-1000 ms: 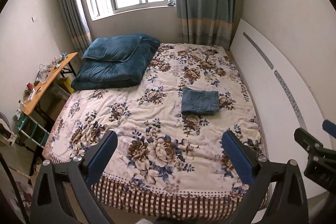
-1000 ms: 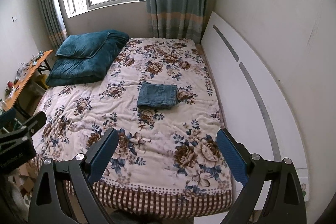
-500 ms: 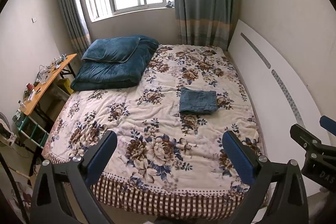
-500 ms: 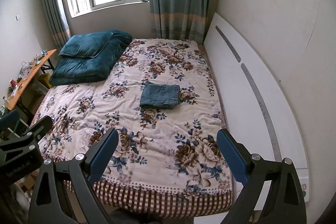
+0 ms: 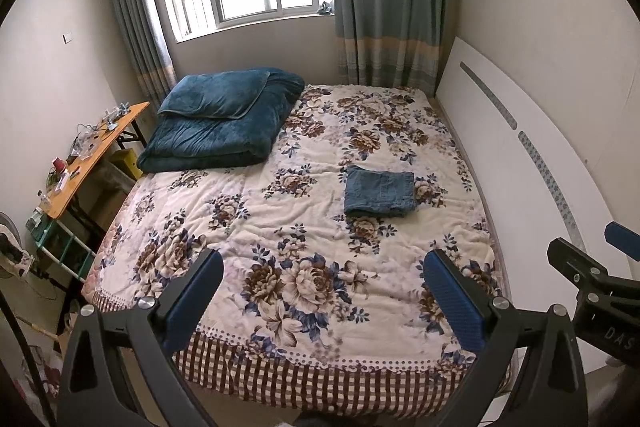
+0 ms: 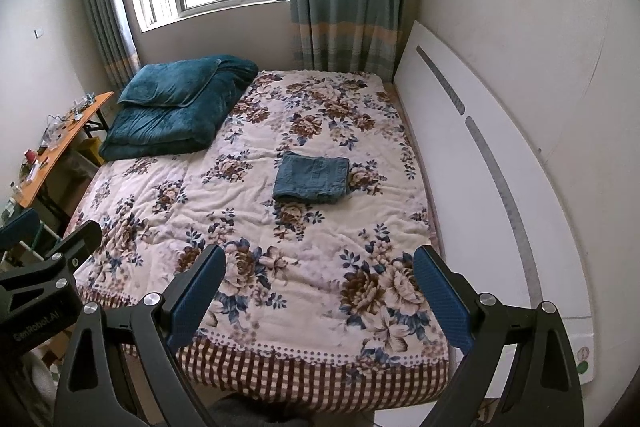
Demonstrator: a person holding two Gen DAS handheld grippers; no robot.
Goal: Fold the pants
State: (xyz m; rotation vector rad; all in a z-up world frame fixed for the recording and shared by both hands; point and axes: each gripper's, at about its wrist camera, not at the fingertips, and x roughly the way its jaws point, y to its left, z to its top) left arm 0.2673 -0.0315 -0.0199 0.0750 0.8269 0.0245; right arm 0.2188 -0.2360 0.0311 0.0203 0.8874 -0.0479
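Left wrist view: the left hand-held gripper [image 5: 320,291] hangs above the foot of the bed [image 5: 280,383], jaws spread wide with nothing between them. The pants [image 5: 379,191] lie well ahead on the floral cover, right of the middle, already folded into a compact denim rectangle. A teal quilt [image 5: 216,123] is piled at the far left corner, well apart from the pants, and a cluttered surface [image 5: 86,163] stands beside the bed on the left. Part of the right hand-held gripper [image 5: 592,279] shows at the right edge.

Right wrist view: the right one [image 6: 320,287] is likewise wide and empty, held above the foot of the bed. The pants [image 6: 311,179] sit flat and square, near the white board [image 6: 480,187] leaning on the right wall but not touching it. The left tool [image 6: 44,267] shows at the left edge.

Judged from this, the fold looks finished, so the risks are small. The stack is soft denim on a plush, rumpled cover: a reach back in with an open jaw could catch the top layer and drag the fold open, or a nudge could skew the edges
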